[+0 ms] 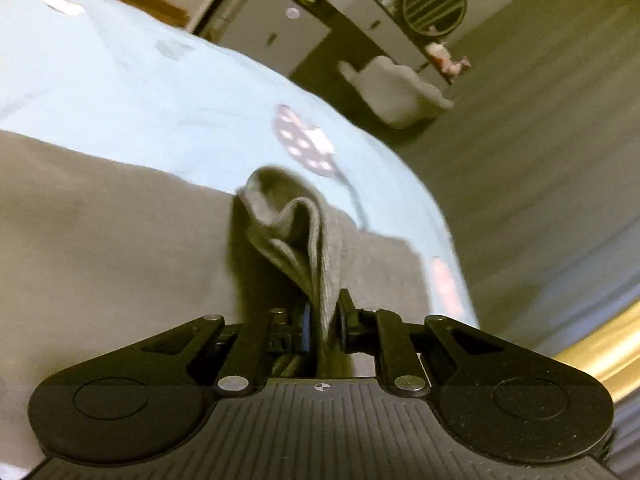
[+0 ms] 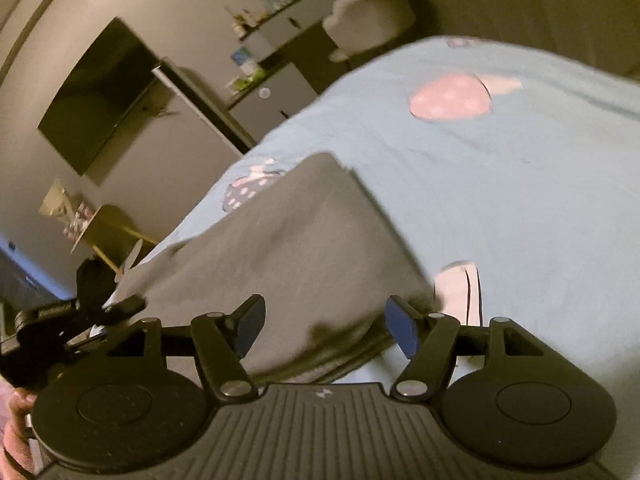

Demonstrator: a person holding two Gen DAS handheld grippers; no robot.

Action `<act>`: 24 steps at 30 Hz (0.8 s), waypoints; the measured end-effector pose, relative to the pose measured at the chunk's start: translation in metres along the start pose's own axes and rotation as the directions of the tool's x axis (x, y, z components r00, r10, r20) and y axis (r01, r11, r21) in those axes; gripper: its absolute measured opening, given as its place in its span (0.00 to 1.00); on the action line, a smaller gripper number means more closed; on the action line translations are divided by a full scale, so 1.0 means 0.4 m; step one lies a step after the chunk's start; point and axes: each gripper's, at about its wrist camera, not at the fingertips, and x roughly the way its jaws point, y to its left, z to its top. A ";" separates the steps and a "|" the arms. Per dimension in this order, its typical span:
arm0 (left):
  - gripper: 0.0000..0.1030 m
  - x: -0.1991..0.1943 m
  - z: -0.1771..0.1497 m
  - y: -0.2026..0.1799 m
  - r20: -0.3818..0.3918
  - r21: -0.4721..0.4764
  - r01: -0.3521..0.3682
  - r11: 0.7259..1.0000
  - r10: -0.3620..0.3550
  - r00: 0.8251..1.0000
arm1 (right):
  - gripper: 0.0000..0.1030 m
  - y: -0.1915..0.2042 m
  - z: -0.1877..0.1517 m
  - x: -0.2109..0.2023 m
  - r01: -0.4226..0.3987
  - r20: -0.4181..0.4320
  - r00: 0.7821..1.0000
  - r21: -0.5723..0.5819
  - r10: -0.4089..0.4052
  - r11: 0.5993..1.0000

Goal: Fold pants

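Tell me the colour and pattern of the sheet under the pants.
Light blue bed sheet with scattered pink, white-dotted shapes; clearest in the right wrist view.

Grey pants (image 2: 304,248) spread flat on light blue bedspread (image 2: 520,184), soft knit fabric, straight far edge, squared corner. One edge pulled up into narrow standing fold (image 1: 296,240), layers doubled, loop at top, rising off flat cloth. Picture blurred.

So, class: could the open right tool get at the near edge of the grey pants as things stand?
Probably yes: the right tool is open, the pants lie just beyond it on the blue sheet, nothing between.
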 end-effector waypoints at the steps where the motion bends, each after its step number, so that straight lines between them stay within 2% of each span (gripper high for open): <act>1: 0.19 -0.013 -0.005 0.019 -0.015 -0.001 -0.007 1.000 0.007 1.000 | 0.64 0.015 0.005 -0.003 0.011 0.005 1.000 -0.025 -0.011 1.000; 2: 0.26 -0.020 -0.012 0.036 -0.026 -0.007 -0.015 1.000 0.015 1.000 | 0.62 0.033 0.010 -0.001 0.028 0.008 1.000 -0.056 -0.028 0.998; 3: 0.31 -0.024 -0.022 0.052 -0.030 -0.016 -0.031 0.999 0.031 0.999 | 0.54 0.054 0.013 0.006 0.047 0.015 0.999 -0.093 -0.046 0.995; 4: 0.32 -0.024 -0.031 0.065 -0.029 -0.033 -0.045 0.998 0.044 0.999 | 0.49 0.078 0.016 0.016 0.065 0.020 0.998 -0.130 -0.063 0.989; 8: 0.37 -0.027 -0.048 0.106 -0.012 -0.118 -0.054 0.992 0.053 0.999 | 0.42 0.149 0.019 0.075 0.083 -0.003 0.996 -0.221 -0.086 0.972; 10: 0.39 -0.018 -0.031 0.097 -0.008 -0.103 -0.056 0.993 0.055 0.998 | 0.40 0.171 0.011 0.123 0.124 -0.023 0.990 -0.276 -0.136 0.953; 12: 0.49 0.002 -0.011 0.076 0.000 -0.064 -0.065 0.996 0.065 0.998 | 0.39 0.176 -0.001 0.171 0.187 -0.033 0.978 -0.316 -0.208 0.930; 15: 0.61 0.053 0.026 0.060 -0.018 -0.054 -0.015 0.998 0.014 1.000 | 0.39 0.146 -0.021 0.212 0.212 -0.078 0.968 -0.265 -0.240 0.941; 17: 0.61 0.093 0.052 0.073 -0.024 -0.088 0.008 0.996 -0.011 1.000 | 0.39 0.134 -0.035 0.207 0.206 -0.069 0.971 -0.240 -0.228 0.949; 19: 0.56 0.137 0.069 0.105 -0.056 -0.179 0.004 0.984 -0.014 0.998 | 0.39 0.141 -0.041 0.204 0.209 -0.067 0.970 -0.263 -0.234 0.942; 20: 0.47 0.152 0.072 0.120 -0.058 -0.220 0.006 0.975 -0.019 0.998 | 0.39 0.144 -0.039 0.204 0.211 -0.069 0.969 -0.275 -0.238 0.938; 21: 0.34 0.159 0.074 0.131 -0.054 -0.243 0.012 0.970 -0.026 0.998 | 0.39 0.145 -0.037 0.203 0.210 -0.072 0.968 -0.284 -0.240 0.935; 23: 0.16 0.154 0.075 0.131 -0.037 -0.240 0.025 0.970 -0.034 0.999 | 0.39 0.148 -0.032 0.202 0.205 -0.079 0.968 -0.291 -0.237 0.935; 24: 0.16 0.137 0.071 0.121 0.001 -0.218 0.042 0.975 -0.043 0.999 | 0.39 0.147 -0.029 0.201 0.201 -0.082 0.969 -0.288 -0.233 0.936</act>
